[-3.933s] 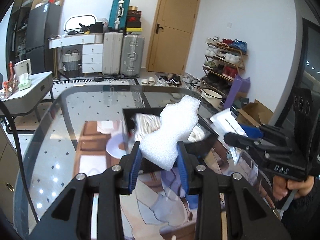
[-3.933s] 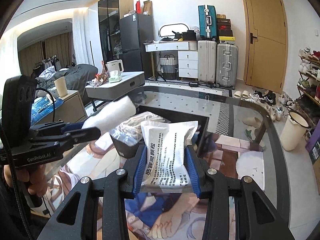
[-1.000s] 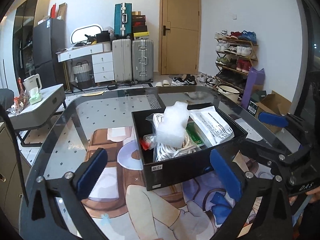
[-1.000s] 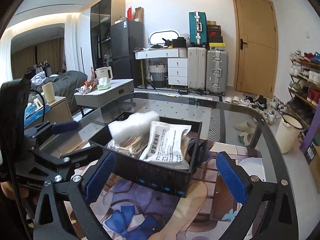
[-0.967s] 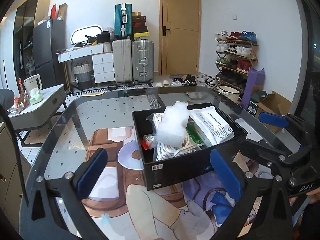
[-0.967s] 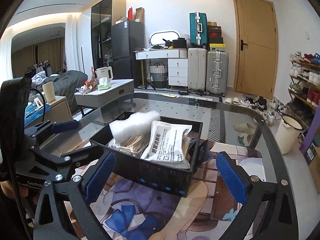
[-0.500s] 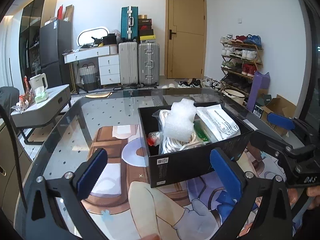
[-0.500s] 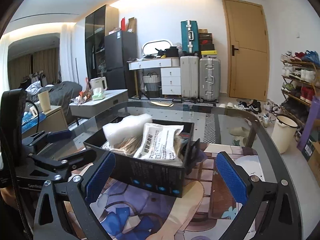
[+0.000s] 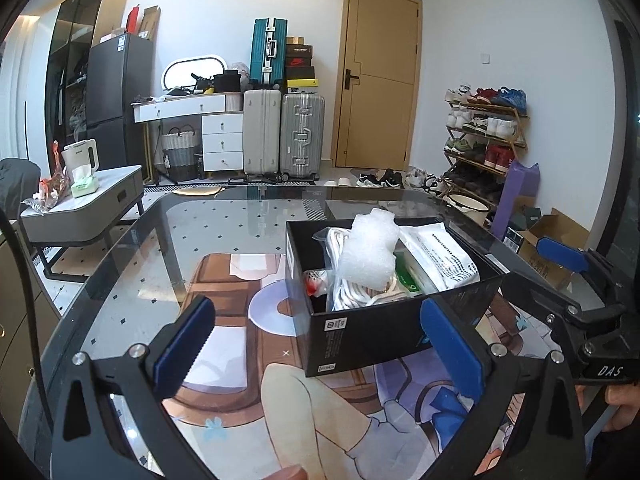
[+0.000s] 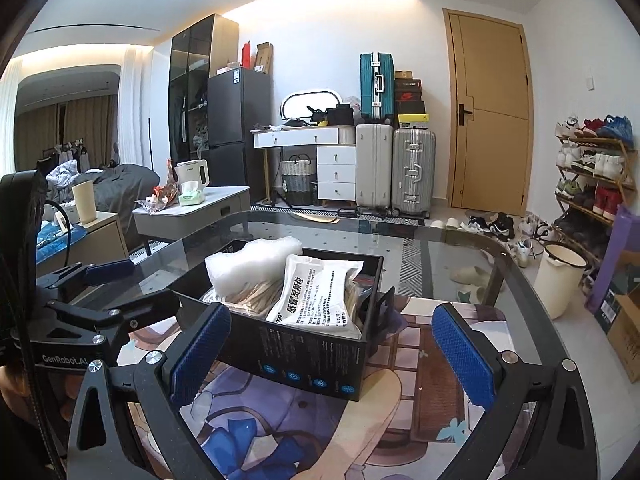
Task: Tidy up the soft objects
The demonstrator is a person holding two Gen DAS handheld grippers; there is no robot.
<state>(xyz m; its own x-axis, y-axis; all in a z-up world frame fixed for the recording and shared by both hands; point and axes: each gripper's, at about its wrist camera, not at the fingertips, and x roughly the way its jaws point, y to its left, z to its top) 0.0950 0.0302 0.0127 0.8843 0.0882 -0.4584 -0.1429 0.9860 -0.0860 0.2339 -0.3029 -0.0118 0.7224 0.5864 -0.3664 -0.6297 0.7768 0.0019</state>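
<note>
- Your glass tabletop (image 9: pixel 168 236), with dark rounded rim, shows the speckled floor beneath.
- An illustrated mat (image 9: pixel 240 364) lies flat on the tabletop.
- A black box (image 10: pixel 308 356) stands on the mat, filled with soft items.

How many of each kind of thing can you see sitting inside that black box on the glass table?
White foam piece: 1
White printed pouch: 1
Bagged white cord bundle: 1
Green packet: 1
Small red-and-white item: 1
Total visible in the black box: 5; anything beneath is hidden.
</note>
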